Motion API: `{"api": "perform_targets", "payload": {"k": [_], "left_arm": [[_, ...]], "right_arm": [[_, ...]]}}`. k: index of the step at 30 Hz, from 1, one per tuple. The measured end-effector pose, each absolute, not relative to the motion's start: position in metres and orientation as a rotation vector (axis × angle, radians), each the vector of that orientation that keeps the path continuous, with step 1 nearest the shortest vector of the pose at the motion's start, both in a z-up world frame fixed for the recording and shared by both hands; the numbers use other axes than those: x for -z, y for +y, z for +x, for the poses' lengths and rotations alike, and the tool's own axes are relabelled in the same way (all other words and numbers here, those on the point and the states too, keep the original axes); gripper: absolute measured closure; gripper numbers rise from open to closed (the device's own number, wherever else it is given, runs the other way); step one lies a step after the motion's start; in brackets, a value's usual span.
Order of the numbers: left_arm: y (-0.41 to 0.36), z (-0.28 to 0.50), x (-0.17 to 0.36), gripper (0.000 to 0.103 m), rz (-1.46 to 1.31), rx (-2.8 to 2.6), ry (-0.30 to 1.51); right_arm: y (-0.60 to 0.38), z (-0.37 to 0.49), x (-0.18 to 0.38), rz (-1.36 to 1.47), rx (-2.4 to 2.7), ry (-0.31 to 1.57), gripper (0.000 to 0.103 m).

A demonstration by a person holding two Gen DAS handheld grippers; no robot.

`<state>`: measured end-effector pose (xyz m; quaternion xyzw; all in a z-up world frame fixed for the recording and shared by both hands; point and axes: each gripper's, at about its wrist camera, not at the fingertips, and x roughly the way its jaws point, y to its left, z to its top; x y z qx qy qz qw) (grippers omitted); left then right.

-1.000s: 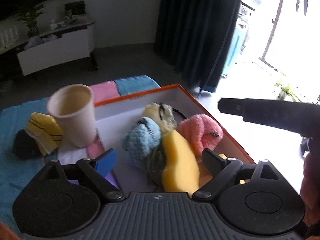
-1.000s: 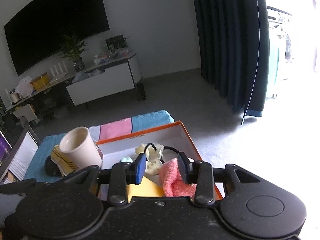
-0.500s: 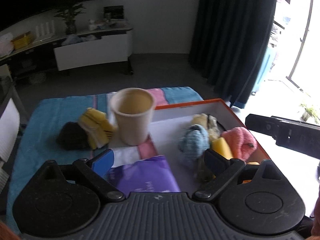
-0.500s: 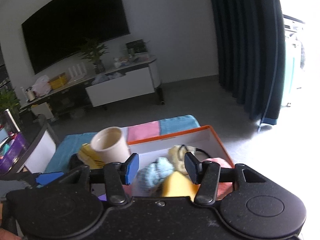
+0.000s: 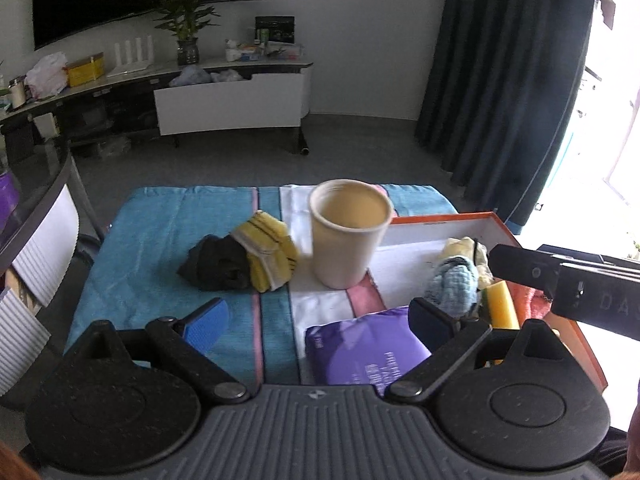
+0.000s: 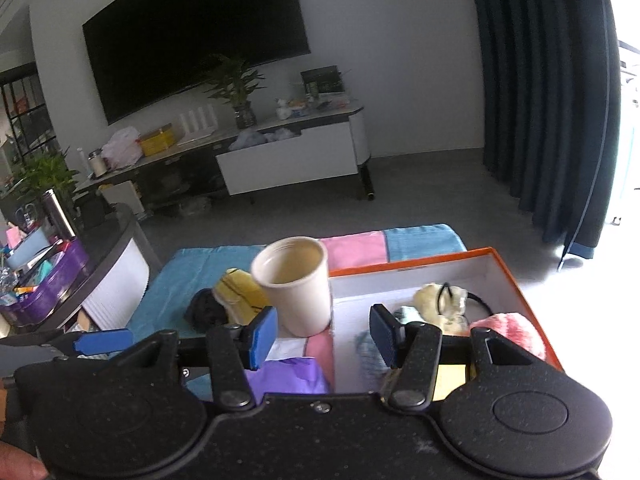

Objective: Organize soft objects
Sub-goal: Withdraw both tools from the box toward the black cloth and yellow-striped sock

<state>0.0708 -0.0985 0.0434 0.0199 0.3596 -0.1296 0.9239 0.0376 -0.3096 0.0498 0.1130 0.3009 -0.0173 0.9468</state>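
An orange-rimmed white box [image 5: 440,220] [image 6: 412,264] sits at the right of the cloth. It holds a light blue knit ball [image 5: 454,282], a cream plush [image 6: 436,304], a pink fluffy item [image 6: 508,332] and a yellow sponge [image 5: 500,306]. A yellow striped sock [image 5: 266,252] [image 6: 238,292] and a black sock [image 5: 216,264] [image 6: 204,310] lie on the cloth to the left. My left gripper [image 5: 316,318] is open and empty above the cloth. My right gripper [image 6: 324,334] is open and empty, over the box's left edge.
A beige paper cup [image 5: 348,232] [image 6: 296,280] stands upright between the socks and the box. A purple packet [image 5: 368,348] lies near the front. The striped cloth [image 5: 160,232] covers the table. A chair [image 5: 36,240] stands at the left.
Both grippers have swung left and pulled back from the box, so the cup and the socks now sit near the centre. The right gripper's jaws have opened wider.
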Motion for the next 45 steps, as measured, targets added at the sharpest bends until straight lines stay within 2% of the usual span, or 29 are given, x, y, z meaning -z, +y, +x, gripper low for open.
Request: {"api": "perform_targets", "payload": {"k": [25,45], "left_arm": [[-0.031,0.083,-0.031,0.004,-0.025,0.157,0.770],[-0.007,0.103,-0.014,0.004,-0.048,0.123,0.810]], "right_arm": [[-0.246,0.075,-0.038,0.198,-0.099,0.676,0.040],[-0.225,0.105,-0.020,0.181,-0.144,0.737,0.040]]}}
